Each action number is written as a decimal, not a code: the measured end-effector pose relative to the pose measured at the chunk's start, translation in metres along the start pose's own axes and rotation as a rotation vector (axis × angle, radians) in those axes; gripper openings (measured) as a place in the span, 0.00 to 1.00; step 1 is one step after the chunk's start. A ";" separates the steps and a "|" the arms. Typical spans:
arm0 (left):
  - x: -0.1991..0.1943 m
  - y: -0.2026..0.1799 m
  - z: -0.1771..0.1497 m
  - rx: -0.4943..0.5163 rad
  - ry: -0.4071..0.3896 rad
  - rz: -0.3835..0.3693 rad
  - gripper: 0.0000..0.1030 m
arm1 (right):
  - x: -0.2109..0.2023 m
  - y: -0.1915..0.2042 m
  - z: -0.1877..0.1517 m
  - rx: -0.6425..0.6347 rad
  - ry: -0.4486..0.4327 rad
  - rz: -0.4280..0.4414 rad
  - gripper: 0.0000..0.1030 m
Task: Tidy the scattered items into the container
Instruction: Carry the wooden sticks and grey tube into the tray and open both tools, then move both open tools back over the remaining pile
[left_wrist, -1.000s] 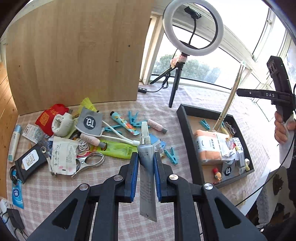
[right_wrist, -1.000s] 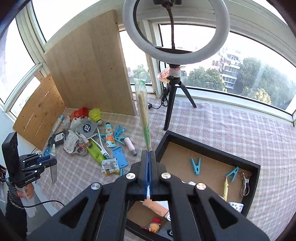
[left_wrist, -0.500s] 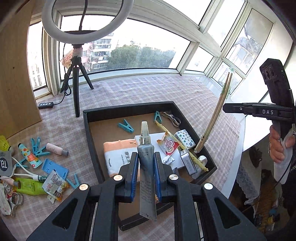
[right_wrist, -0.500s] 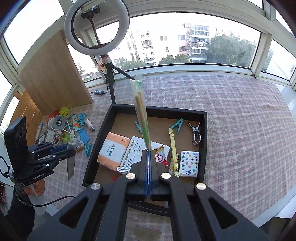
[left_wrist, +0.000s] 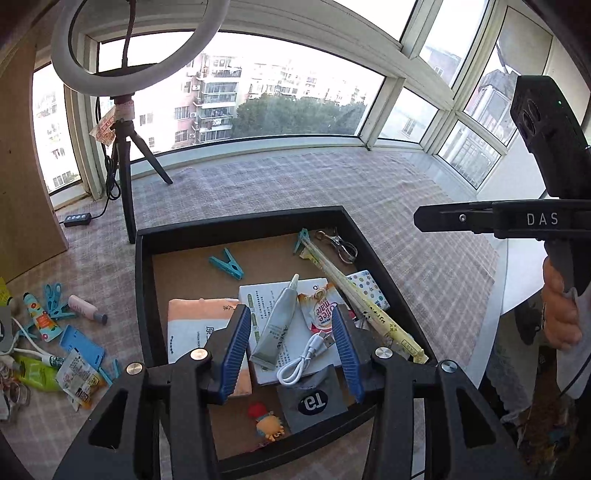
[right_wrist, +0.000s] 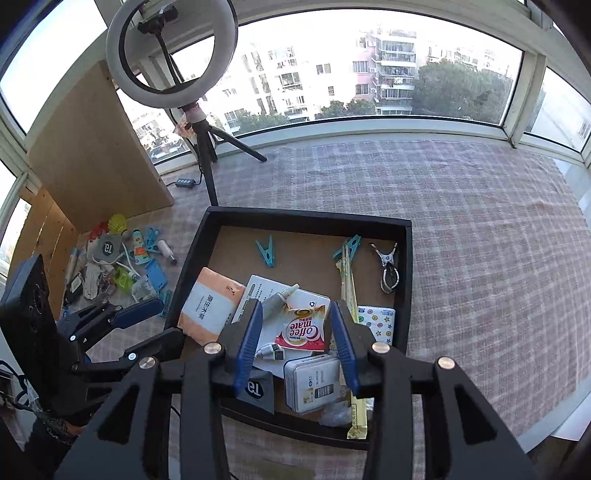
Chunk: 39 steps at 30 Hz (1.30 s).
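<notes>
Left wrist — grey tube (left_wrist: 275, 326) lies flat, label up, in tray (left_wrist: 144, 295).

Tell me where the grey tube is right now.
The grey tube lies in the black tray, slanted across the white booklet, between the orange tissue pack and the coffee sachet.

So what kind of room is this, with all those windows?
Probably an enclosed balcony or sunroom high in an apartment: curved windows face apartment blocks, with a ring light beside a checked tablecloth.
</notes>
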<state>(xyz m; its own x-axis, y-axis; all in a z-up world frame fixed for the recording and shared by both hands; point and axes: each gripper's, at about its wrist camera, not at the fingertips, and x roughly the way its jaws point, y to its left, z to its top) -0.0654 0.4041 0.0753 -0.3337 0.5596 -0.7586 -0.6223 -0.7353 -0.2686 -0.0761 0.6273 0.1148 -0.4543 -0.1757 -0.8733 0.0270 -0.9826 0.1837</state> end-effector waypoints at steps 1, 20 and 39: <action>-0.003 0.005 -0.002 -0.012 0.000 0.006 0.42 | 0.001 0.003 0.001 -0.007 -0.002 0.005 0.37; -0.066 0.162 -0.089 -0.399 -0.027 0.247 0.42 | 0.081 0.149 0.002 -0.254 0.090 0.150 0.43; -0.024 0.216 -0.119 -0.534 0.002 0.240 0.42 | 0.215 0.251 -0.033 -0.414 0.334 0.148 0.43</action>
<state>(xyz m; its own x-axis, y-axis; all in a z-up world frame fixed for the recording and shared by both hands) -0.1075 0.1870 -0.0354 -0.4197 0.3535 -0.8360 -0.0865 -0.9324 -0.3509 -0.1376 0.3408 -0.0415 -0.1136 -0.2572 -0.9597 0.4478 -0.8755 0.1817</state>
